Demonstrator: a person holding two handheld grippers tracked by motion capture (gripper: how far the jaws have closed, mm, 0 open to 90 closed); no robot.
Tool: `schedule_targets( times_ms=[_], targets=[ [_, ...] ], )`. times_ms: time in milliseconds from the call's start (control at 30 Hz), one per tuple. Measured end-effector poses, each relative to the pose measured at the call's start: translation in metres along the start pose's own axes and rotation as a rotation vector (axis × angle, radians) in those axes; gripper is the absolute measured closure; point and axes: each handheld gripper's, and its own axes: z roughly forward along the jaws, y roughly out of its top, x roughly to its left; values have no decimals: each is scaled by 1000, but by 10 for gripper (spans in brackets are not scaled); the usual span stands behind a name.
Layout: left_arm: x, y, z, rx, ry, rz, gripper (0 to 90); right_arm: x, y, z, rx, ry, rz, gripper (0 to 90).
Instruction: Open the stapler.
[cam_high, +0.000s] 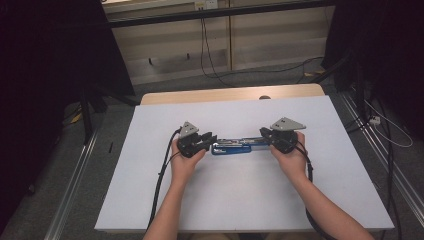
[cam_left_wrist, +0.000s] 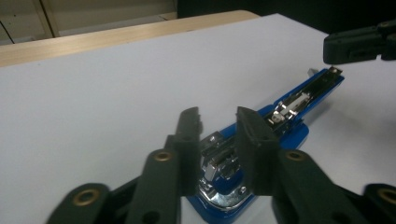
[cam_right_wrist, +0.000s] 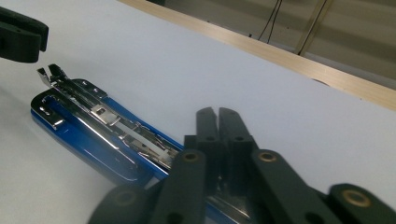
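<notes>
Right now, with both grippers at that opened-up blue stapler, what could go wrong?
1. The left gripper is open around the hinge end of the blue and chrome stapler; closing off-centre could skid it across the smooth white table.
2. The right gripper looks pinched shut at the other end; a pull might jerk or twist the stapler.
3. The exposed chrome staple rail could snag or bend.
</notes>
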Motion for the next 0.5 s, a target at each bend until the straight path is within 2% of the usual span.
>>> schedule_targets(
  times_ms=[100, 133, 200, 333, 433, 500],
  targets=[
    [1, 2, -5, 1, -11, -16, 608, -4, 0, -4, 7, -3, -4, 789],
    [0, 3, -6, 8, -6, -22, 569, -6, 0, -5, 8, -4, 0, 766],
    [-1, 4, -8, 20, 0, -61, 452, -10, 0, -8, 9, -10, -2, 701],
    [-2, 4, -11, 55, 10, -49, 316, -19, 2, -13, 11, -14, 11, 535],
    [-1, 4, -13, 76, 18, -66, 213, -25, 4, -17, 33, -36, 0, 458],
    [-1, 5, -15, 96, 12, -70, 194, -29, 5, -20, 40, -65, -7, 402]
  ],
)
